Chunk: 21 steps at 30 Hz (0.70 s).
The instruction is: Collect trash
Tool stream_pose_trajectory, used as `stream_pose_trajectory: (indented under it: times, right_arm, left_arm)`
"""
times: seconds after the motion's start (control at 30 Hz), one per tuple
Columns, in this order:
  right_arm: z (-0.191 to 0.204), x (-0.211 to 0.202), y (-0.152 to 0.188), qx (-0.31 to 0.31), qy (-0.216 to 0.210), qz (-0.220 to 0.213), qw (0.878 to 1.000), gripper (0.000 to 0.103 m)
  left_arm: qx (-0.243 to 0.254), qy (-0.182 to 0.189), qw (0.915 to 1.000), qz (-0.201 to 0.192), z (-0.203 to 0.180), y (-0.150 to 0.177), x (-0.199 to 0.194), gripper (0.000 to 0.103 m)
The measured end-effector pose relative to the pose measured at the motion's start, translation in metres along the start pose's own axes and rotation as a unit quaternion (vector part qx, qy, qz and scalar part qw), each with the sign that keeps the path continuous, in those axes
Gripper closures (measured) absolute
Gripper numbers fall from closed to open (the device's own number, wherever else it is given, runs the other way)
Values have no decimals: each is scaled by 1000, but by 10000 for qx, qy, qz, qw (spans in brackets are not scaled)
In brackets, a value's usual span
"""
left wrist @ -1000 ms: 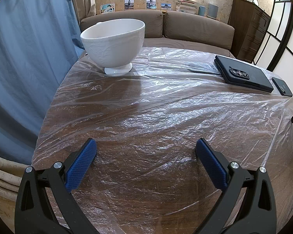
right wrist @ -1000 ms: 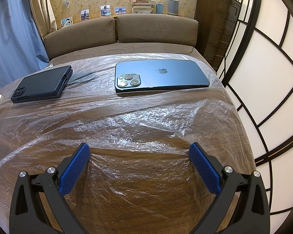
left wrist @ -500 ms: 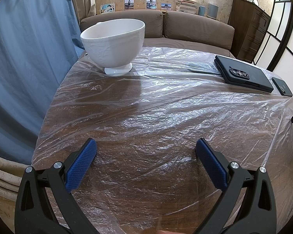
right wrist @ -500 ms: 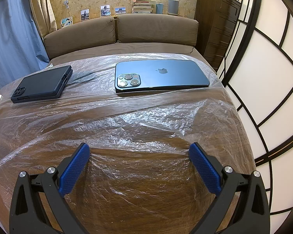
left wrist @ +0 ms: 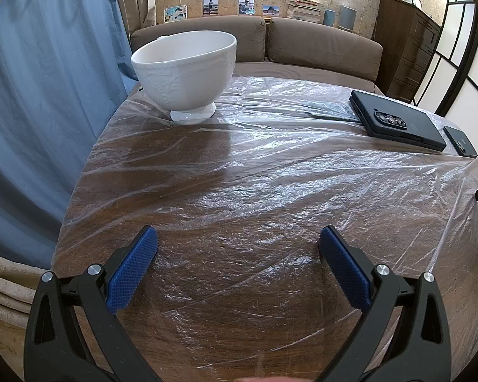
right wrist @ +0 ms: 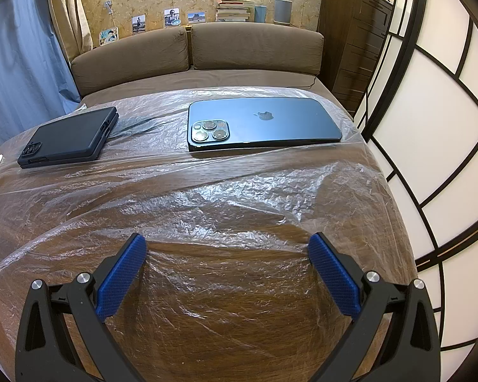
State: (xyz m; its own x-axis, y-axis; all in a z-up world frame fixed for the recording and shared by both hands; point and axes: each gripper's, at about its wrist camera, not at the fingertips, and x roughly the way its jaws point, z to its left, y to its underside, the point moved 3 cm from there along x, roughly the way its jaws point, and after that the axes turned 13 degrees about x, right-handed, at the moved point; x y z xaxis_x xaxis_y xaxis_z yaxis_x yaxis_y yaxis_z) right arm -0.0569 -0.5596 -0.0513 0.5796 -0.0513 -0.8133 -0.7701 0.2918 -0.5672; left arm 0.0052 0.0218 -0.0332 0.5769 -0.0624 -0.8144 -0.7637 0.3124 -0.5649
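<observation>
- Plastic sheet (left wrist: 271,172), seemingly the only trash-like thing: spread crinkled over the wooden table (left wrist: 239,318), pinned by white bowl (left wrist: 184,70), dark cased phone (right wrist: 70,137) and blue phone (right wrist: 261,124).
- Unchanged from a second ago; nothing moved, so collecting not yet begun.
- Left gripper (left wrist: 239,251): spread wide, empty, low over the near edge, aimed across the sheet.
- Right gripper (right wrist: 228,258): likewise spread, empty, poised over the sheet's near right part, pointing at the blue phone.
</observation>
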Motion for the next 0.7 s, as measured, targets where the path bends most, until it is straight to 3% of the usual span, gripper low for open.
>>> stream_pose_trajectory:
  times: [0.7]
  right_arm:
    - [0,0,0,1,0,0,10000,4]
  left_arm:
    - [31,38,10000,-3,-1,-3,0,1]
